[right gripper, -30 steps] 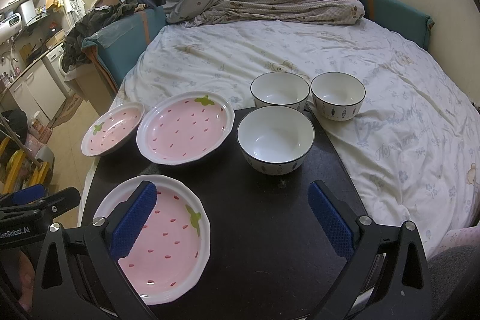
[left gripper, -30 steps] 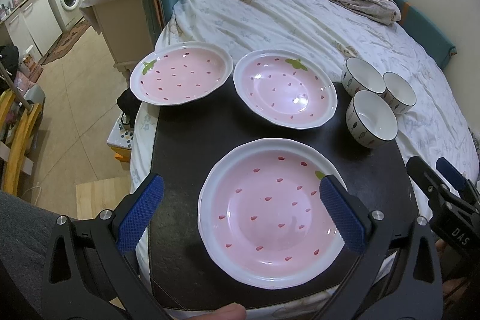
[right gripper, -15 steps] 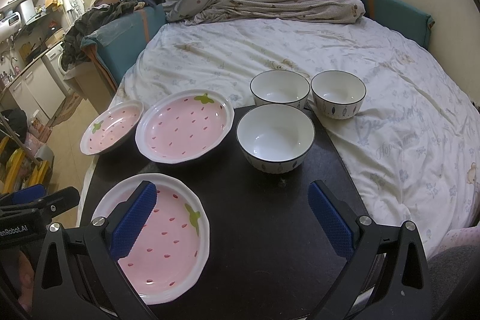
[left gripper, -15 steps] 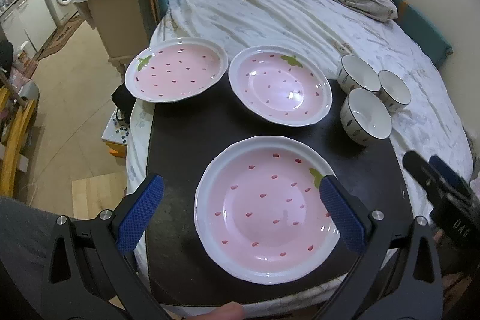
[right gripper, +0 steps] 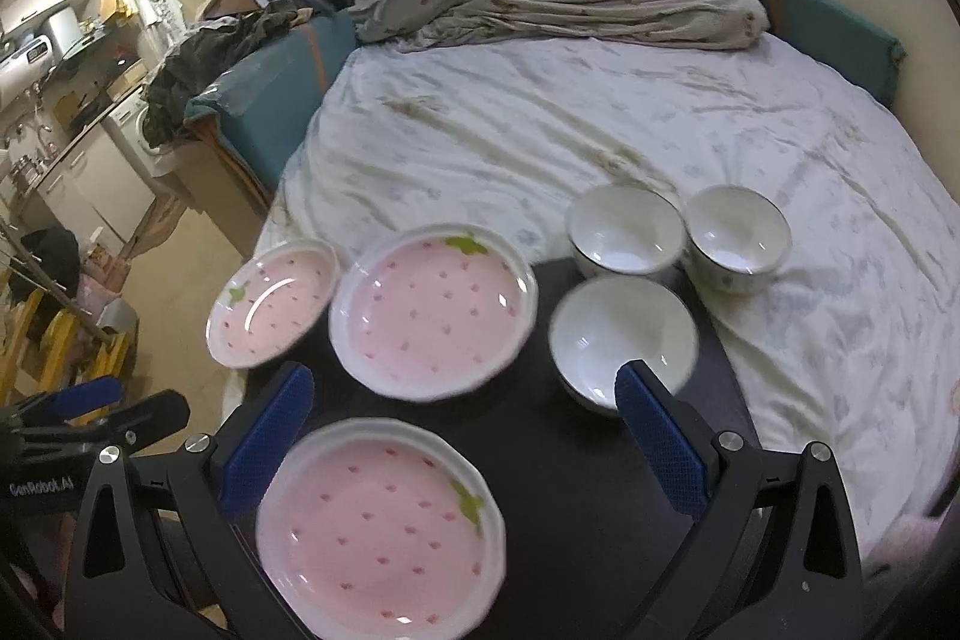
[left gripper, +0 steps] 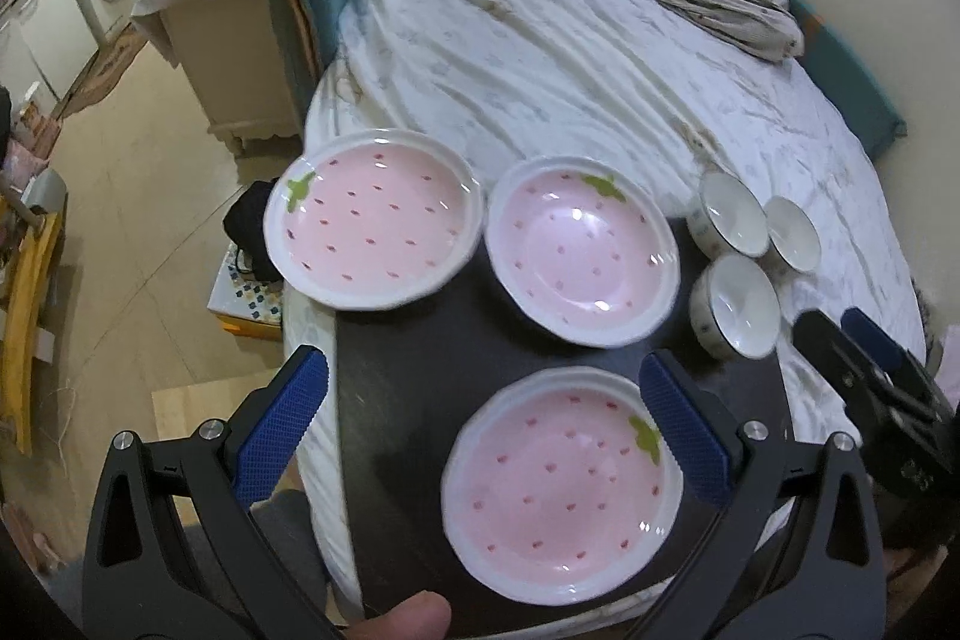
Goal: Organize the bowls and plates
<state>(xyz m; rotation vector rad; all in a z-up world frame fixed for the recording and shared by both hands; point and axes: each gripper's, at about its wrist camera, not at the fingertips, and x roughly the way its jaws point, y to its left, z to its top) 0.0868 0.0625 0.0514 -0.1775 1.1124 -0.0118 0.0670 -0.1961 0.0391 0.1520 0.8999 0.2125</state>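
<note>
1. Three pink strawberry-patterned plates and three white bowls are seen on a dark board (left gripper: 414, 400) laid across a bed (left gripper: 540, 58).
2. The near plate (left gripper: 561, 484) lies flat by the board's near edge, toward its right side in the left wrist view.
3. The far-left plate (left gripper: 372, 226) is set at the board's far left corner, its rim overhanging the edge.
4. The middle plate (left gripper: 582, 250) is placed at the far edge, just beside the far-left plate.
5. The near bowl (right gripper: 621, 340) stands upright near the board's far right corner; the far-left bowl (right gripper: 624, 232) and far-right bowl (right gripper: 738, 235) are found just behind it, side by side, about at the far edge.
6. The left gripper (left gripper: 480, 430) is held with its jaws spread wide and nothing between them, above the near plate.
7. The right gripper (right gripper: 462, 436) is likewise held wide apart, gripping nothing.
</note>
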